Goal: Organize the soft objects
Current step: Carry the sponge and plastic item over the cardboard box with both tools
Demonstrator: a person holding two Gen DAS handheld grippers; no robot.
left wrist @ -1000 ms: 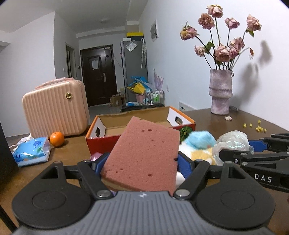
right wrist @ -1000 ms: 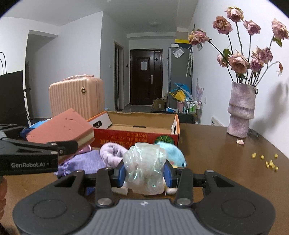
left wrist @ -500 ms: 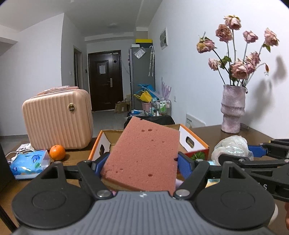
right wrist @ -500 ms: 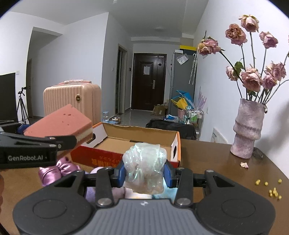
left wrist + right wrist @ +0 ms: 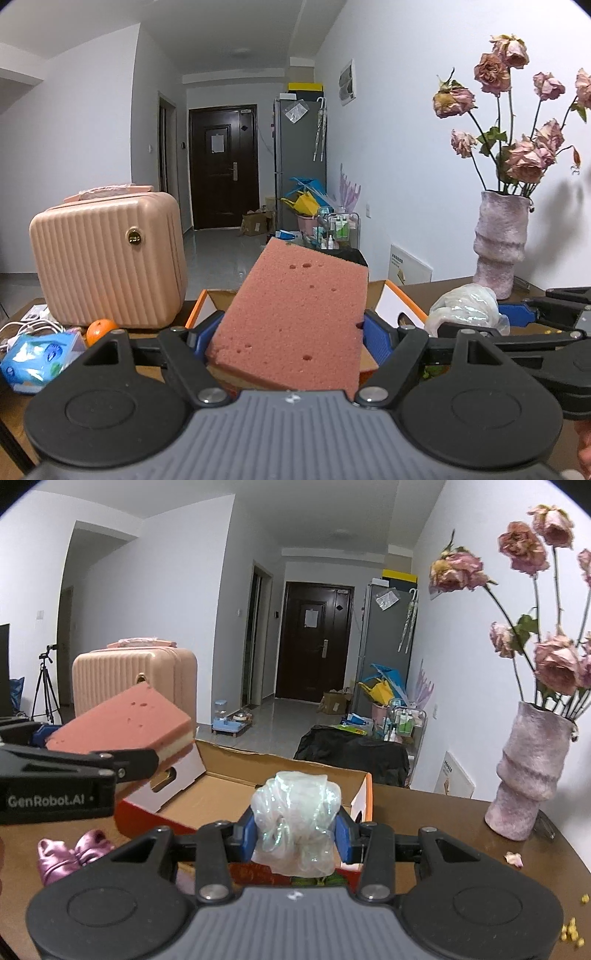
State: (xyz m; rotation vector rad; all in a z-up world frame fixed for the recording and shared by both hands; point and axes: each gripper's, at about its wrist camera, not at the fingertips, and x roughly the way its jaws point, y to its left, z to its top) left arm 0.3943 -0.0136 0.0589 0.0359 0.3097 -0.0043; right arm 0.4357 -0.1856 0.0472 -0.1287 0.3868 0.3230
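Note:
My left gripper [image 5: 291, 332] is shut on a pink sponge [image 5: 295, 317] with a pale under-layer, held tilted above the near end of an open cardboard box [image 5: 402, 302]. In the right wrist view the same sponge [image 5: 125, 723] hangs over the box's left flap. A crumpled clear plastic bag [image 5: 295, 823] sits pinched between the blue pads of my right gripper [image 5: 297, 830], above the box's near wall [image 5: 258, 871]. The bag [image 5: 465, 306] shows at the right of the left wrist view.
A pink ribbon bow [image 5: 74, 853] lies on the brown table left of the box. A pink suitcase [image 5: 107, 258], an orange [image 5: 99, 328] and a tissue pack [image 5: 37, 354] stand at the left. A vase of dried roses [image 5: 528, 775] stands at the right, with yellow crumbs [image 5: 572, 930] nearby.
Both grippers have risen and moved forward over the box, each keeping its load. The plush toys and purple cloth that lay in front have dropped out of view.

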